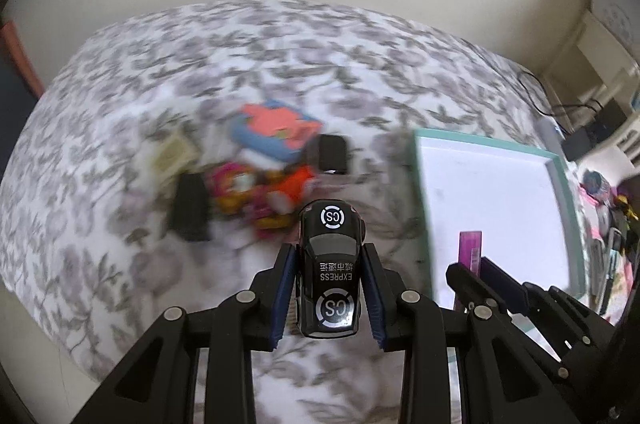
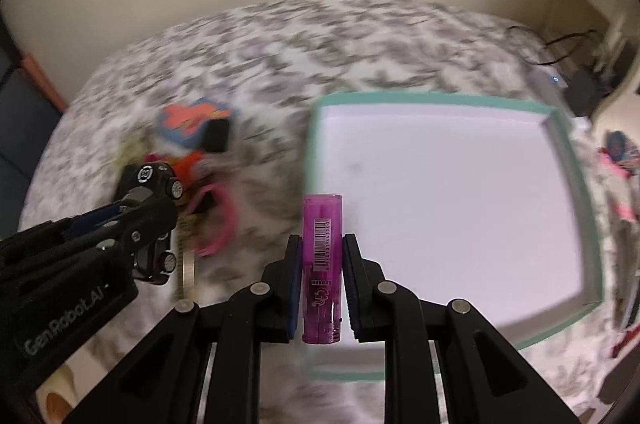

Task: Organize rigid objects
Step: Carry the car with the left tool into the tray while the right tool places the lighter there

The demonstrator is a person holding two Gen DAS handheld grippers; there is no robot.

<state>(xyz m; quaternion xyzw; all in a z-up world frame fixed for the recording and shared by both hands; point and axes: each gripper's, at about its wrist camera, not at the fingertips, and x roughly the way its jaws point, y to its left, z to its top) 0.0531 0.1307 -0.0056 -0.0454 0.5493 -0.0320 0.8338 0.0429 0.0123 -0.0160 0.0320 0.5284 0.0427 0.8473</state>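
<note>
Right tool (image 2: 321,284) pinches my purple tube (image 2: 322,256), long axis along the fingers, over the near-left corner of the teal-rimmed tray (image 2: 576,183); left tool (image 1: 329,284) clamps the black toy car (image 1: 329,272), tray to its right, farther off.

Black toy car (image 1: 329,276), purple tube (image 2: 322,264), teal-rimmed white tray (image 2: 560,127), grey floral bedspread (image 1: 160,63)

The toy car (image 1: 330,272) at lower centre of the left wrist view is glossy black plastic with sharp highlights. The fingers (image 1: 285,298) are matt black plastic with ribbed blue pads and metal pins. The tube (image 2: 322,268) is translucent purple plastic bearing a paper barcode label. The tray (image 2: 576,183) looks like smooth matt card. The bed cover (image 1: 160,71) is soft printed cloth.
</note>
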